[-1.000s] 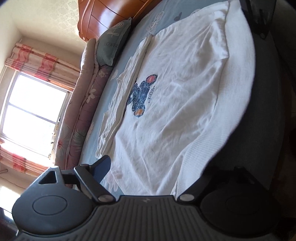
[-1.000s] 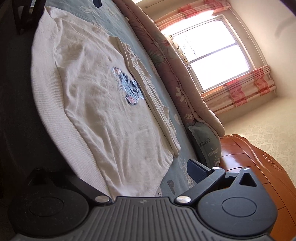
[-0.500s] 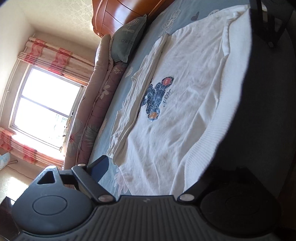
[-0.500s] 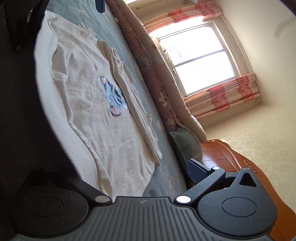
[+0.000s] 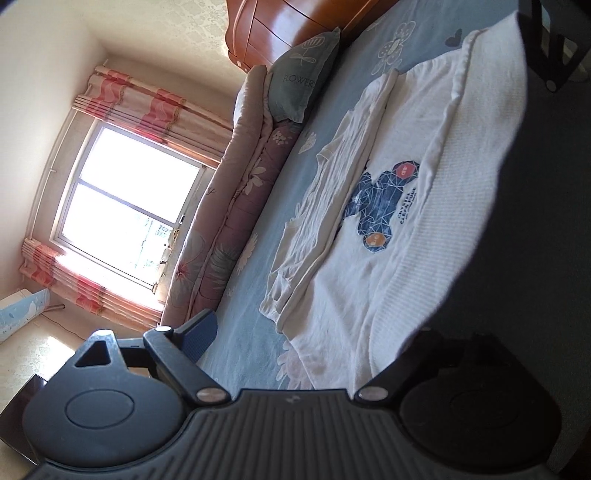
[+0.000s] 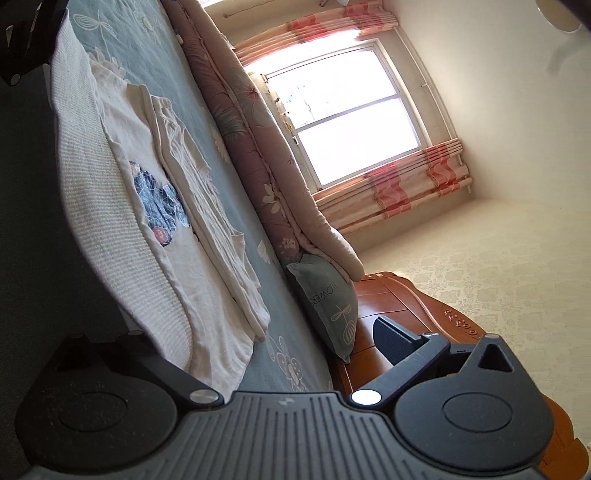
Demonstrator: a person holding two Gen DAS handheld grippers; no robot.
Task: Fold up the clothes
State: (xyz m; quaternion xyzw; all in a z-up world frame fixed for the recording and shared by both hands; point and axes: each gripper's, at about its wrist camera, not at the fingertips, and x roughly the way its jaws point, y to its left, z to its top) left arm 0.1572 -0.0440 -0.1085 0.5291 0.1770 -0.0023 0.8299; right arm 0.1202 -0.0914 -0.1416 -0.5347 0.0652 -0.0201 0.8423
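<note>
White T-shirt (image 5: 388,258) between spread jaws.

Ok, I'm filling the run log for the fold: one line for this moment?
stage: T-shirt flat on bed, window-side edge folded in | left gripper: jaws open, empty | right gripper: jaws open, empty

Blue bed (image 5: 332,206) under white shirt (image 5: 369,277), pillow (image 5: 303,85)

Left gripper (image 5: 314,332): right finger lost in dark shadow, tip not readable. Right gripper (image 6: 236,332): left finger same, sunk in shadow. White T-shirt with blue printed graphic (image 5: 388,206): small print beside graphic too tiny to read; near hem hidden behind gripper body. Orange-brown wooden headboard (image 5: 280,26) cut off by frame edge.
</note>
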